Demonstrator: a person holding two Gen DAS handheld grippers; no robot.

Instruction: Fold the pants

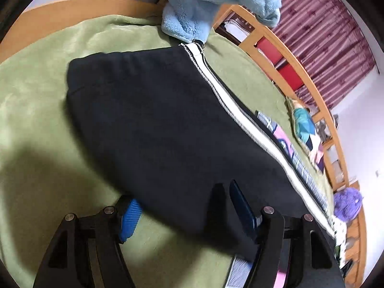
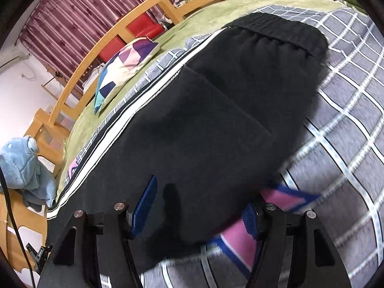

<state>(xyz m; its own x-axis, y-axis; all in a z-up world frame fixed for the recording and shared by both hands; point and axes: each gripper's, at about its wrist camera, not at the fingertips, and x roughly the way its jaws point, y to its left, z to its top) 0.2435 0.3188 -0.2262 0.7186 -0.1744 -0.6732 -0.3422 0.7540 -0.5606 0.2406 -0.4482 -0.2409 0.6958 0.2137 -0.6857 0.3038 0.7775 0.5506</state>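
Left wrist view first, and the biggest thing in it is the bed (image 1: 36, 110) — a green fleece blanket (image 1: 28, 144) spread across it, with a grey checked quilt (image 2: 348, 96) showing in the right wrist view. On top lie the pants (image 1: 156, 120), black with a white side stripe (image 1: 223, 91), spread flat and lengthwise, the elastic waistband (image 2: 276, 33) at the far end as the right camera sees it. They look like a soft knit jogger: light, limp, no stiffness at all, and likely to sag and drag if lifted from a single point. Nothing fragile here, and that fleecy cloth should not slip much between ribbed pads.

Smaller now — the left claw (image 1: 182, 213) hangs over the near edge of the dark cloth, jaws spread apart, one blue pad over the blanket and the other over the fabric, nothing pinched. The right claw (image 2: 199, 208) is likewise released, jaws wide, straddling the near hem with the cloth lying between the pads but not squeezed.

My read: the best hold is on the near edge, one claw towards each end, pinching all layers together so the fold carries over evenly — a grip on only the top layer would let the pants splay.
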